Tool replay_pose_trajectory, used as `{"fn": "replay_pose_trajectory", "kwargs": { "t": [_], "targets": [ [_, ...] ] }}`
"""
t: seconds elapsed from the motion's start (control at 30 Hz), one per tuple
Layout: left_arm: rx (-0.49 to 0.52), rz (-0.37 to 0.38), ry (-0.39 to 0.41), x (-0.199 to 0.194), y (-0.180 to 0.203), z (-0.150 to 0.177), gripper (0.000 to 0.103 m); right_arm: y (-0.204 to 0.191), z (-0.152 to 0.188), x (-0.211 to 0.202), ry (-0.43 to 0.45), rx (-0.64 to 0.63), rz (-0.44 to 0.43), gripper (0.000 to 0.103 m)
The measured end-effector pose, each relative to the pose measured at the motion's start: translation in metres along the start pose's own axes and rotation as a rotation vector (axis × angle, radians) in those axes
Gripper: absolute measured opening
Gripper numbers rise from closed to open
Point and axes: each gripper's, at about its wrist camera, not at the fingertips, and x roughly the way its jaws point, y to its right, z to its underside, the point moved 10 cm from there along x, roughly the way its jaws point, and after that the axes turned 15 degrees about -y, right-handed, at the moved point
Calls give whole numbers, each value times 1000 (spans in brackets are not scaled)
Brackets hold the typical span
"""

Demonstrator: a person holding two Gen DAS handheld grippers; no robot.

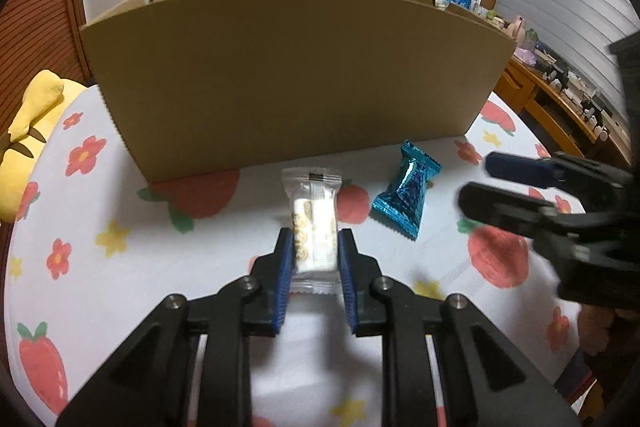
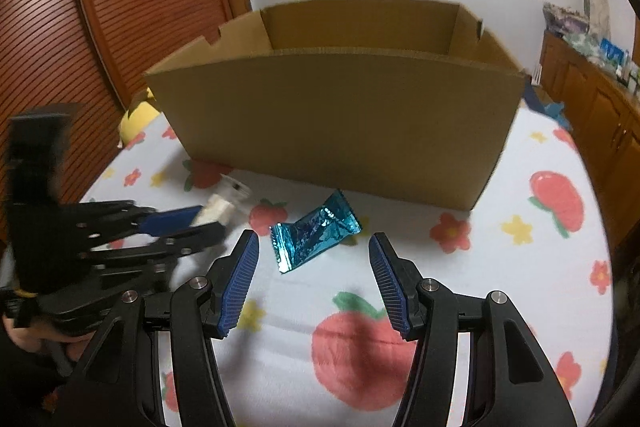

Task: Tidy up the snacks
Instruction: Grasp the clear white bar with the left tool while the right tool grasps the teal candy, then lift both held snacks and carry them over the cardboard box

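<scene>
Snacks lie on the fruit-print cloth [image 1: 100, 267] before the cardboard box [image 1: 288, 75]: the left gripper [image 1: 314, 247] clamps the clear-wrapped white snack [image 1: 314, 219], while the right gripper [image 2: 312, 247] hangs parted, empty, just short of the blue foil snack [image 2: 316, 235].

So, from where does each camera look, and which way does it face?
Left wrist: sits on the left claw, faces forward and down at the box; its own fingers are shut on the clear snack, and the right claw enters from the right.
Right wrist: sits on the right claw, same facing; its open fingers stand on either side of the blue snack, and the left claw and a hand show at left.
Shared: box, both snacks, the strawberry cloth.
</scene>
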Motion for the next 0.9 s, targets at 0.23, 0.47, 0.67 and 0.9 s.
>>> {"fn": "replay_pose_trajectory", "kwargs": {
  "t": [0.23,0.47,0.67,0.9],
  "targets": [
    [4,9,28,-14,0,3,20,-1,-2,34,-85,12,-17,57],
    [-8,22,57,-36,-13,11,20,-1,-12,46,-98,32,-16,55],
    [-18,22,60,-39,-19,16,20,-11,-18,54,-95,-23,59,42],
    [-31,26,61,-40,-23,19,20,-9,-17,55,-93,-80,149,21]
  ]
}}
